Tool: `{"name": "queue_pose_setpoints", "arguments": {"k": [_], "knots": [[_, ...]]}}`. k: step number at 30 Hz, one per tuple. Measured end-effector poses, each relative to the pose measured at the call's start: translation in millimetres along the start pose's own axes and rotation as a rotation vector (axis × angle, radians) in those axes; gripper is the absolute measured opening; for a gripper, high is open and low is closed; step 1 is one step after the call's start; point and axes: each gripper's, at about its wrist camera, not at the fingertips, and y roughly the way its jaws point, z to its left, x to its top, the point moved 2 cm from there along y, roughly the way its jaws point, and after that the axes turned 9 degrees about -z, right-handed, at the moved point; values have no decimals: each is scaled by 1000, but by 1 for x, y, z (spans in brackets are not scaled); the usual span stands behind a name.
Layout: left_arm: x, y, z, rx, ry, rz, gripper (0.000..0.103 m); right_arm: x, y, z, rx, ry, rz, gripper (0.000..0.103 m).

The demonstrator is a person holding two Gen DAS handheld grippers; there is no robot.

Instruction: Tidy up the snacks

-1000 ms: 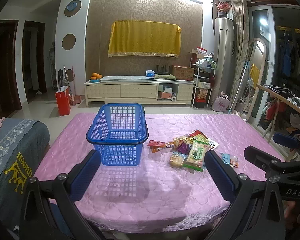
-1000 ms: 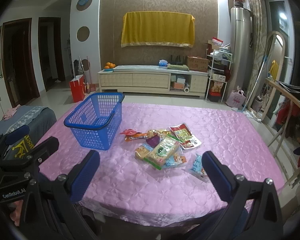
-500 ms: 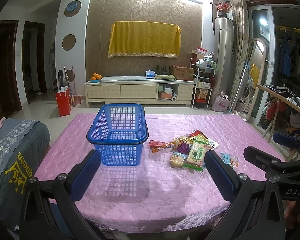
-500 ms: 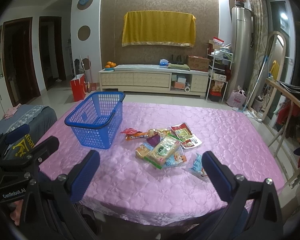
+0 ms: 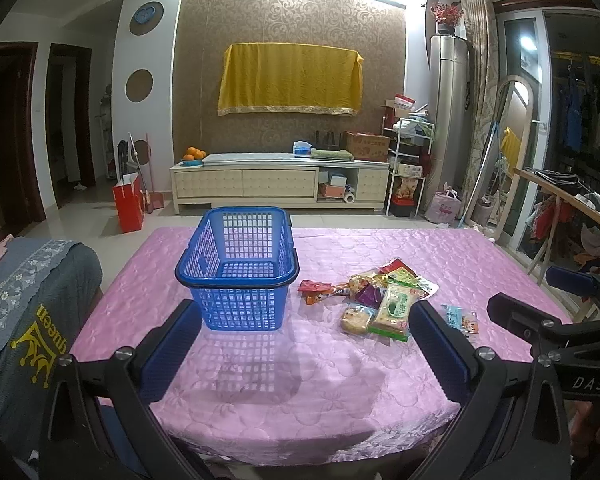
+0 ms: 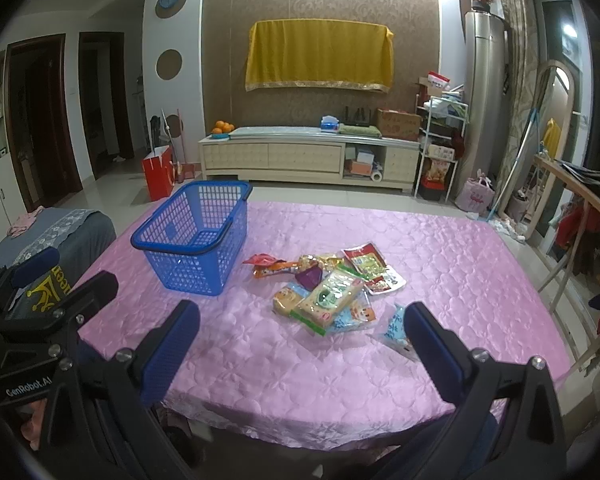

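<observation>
The snack packets lie heaped mid-surface, just beside the empty blue basket at their 9 o'clock, apart from it. One pale-blue packet sits alone at 5 o'clock. Bare pink surface stretches to the far and right edges. The left gripper and right gripper hover at the near edge, fingers spread, holding nothing. Only the left view shows the basket's bare floor. Little has shifted since the earlier frames.

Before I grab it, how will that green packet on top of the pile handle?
The green packet looks flat, so probably light and fairly stiff. Its glossy wrapper may slip between the pads. It rests tilted across other snacks, so pushing it would likely drag them along.
</observation>
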Motion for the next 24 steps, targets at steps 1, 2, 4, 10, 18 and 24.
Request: {"name": "queue_pose_setpoints", "arguments": {"k": [1, 2, 4, 10, 18, 24], "knots": [[0, -1, 0, 0, -2, 0, 103, 1, 1, 1, 1, 0, 0, 103], [0, -1, 0, -2, -5, 0, 103, 1, 1, 1, 4, 3, 1, 103], [-1, -1, -1, -4, -6, 1, 103, 0, 0, -1, 5, 3, 2, 103], [-1, -1, -1, -4, -3, 0, 103, 3, 1, 0, 4, -2, -2, 103], [11, 9, -8, -15, 22, -10, 103, 21, 1, -7, 6, -49, -64, 103], [25, 35, -25, -27, 73, 8, 103, 37, 13, -20, -48, -80, -77, 103]]}}
